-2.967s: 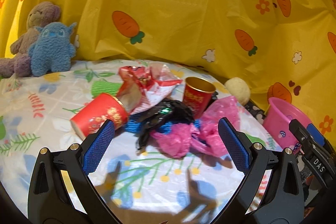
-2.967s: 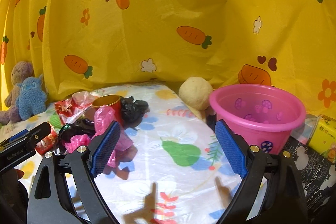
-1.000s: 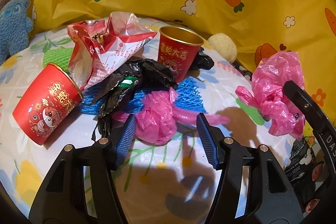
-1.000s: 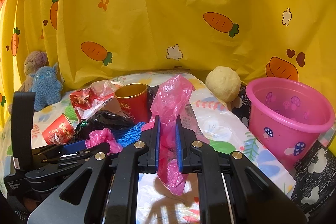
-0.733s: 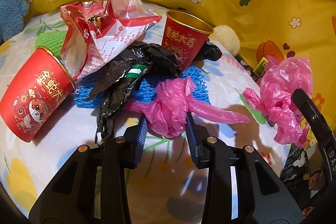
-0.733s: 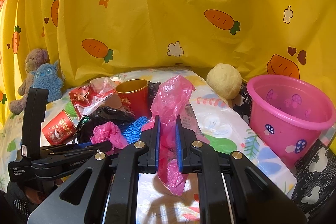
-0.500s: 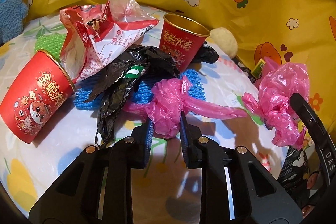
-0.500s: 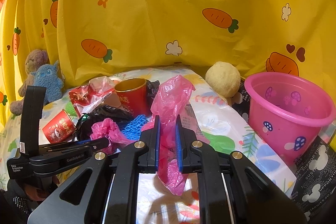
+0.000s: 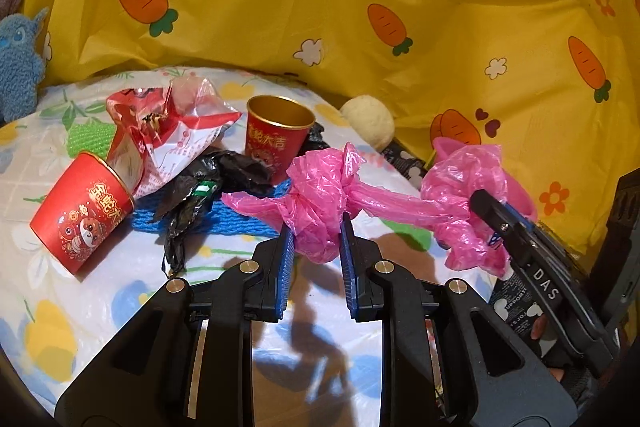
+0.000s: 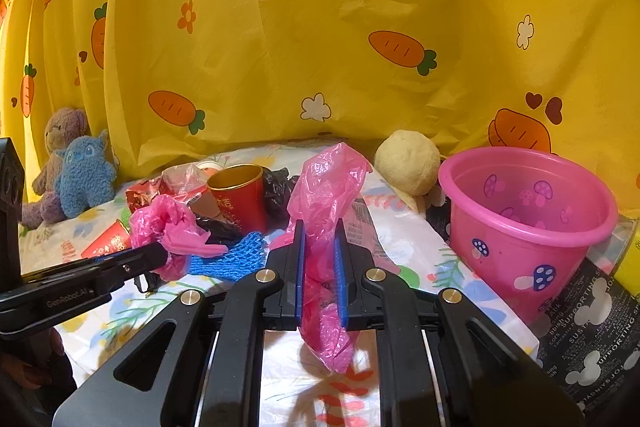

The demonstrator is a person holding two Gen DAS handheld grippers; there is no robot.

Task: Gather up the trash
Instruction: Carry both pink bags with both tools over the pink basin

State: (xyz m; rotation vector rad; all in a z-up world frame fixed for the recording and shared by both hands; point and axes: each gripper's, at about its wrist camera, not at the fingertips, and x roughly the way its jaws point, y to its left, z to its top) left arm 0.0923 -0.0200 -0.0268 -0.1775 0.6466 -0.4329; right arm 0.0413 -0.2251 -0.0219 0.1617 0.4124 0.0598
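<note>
Your pink bucket (image 10: 524, 227) stands at about 3 o'clock from your right gripper (image 10: 319, 269), near it but apart, upright on the floral cloth (image 10: 404, 251). That gripper's blue pads are clamped on a crumpled pink plastic bag (image 10: 326, 199) — bag rises toward 12 o'clock above the jaws and hangs out below at 6.

Your left gripper (image 9: 316, 259) is pinched on a second, knotted pink bag (image 9: 320, 199), lifted clear of the cloth; its twisted tail points to 3 o'clock.

Trash heap at 10 to 11 o'clock from the left gripper — torn red-white wrapper (image 9: 168, 131), tipped red cup (image 9: 82, 215), upright red cup (image 9: 278, 139), blue netting (image 9: 224, 219), black bag (image 9: 216, 187).
</note>
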